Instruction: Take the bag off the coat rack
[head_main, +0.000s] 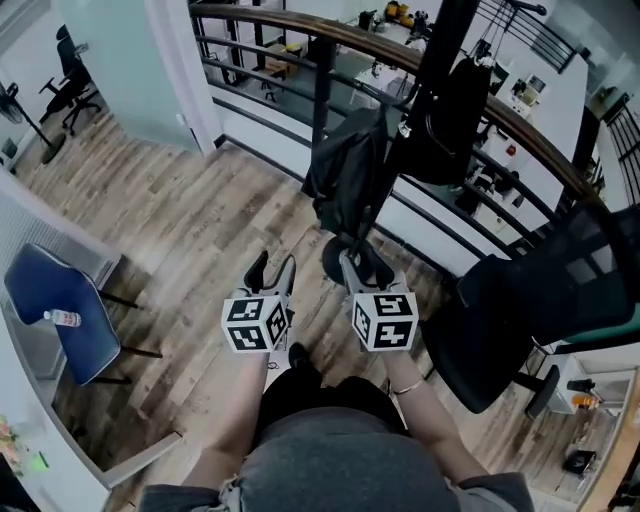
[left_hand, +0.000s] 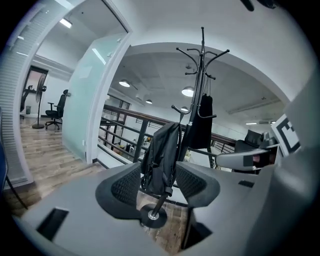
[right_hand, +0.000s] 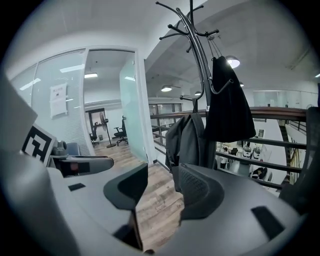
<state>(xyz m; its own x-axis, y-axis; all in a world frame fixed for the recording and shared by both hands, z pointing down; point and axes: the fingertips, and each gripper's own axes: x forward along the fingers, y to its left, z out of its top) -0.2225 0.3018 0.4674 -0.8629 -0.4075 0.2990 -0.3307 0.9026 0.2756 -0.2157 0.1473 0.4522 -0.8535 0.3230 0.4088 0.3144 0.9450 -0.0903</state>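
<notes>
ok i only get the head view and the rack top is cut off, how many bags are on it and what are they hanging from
observer: two. a black tote bag hangs by its straps from one of the upper hooks of the coat rack.
operator: and the other one
observer: a dark backpack hangs from a lower hook, roughly midway up the pole and below the tote.
operator: either gripper on a bag yet
observer: no. the left gripper and the right gripper both have their jaws apart with nothing between them, and both are short of the bags.
</notes>
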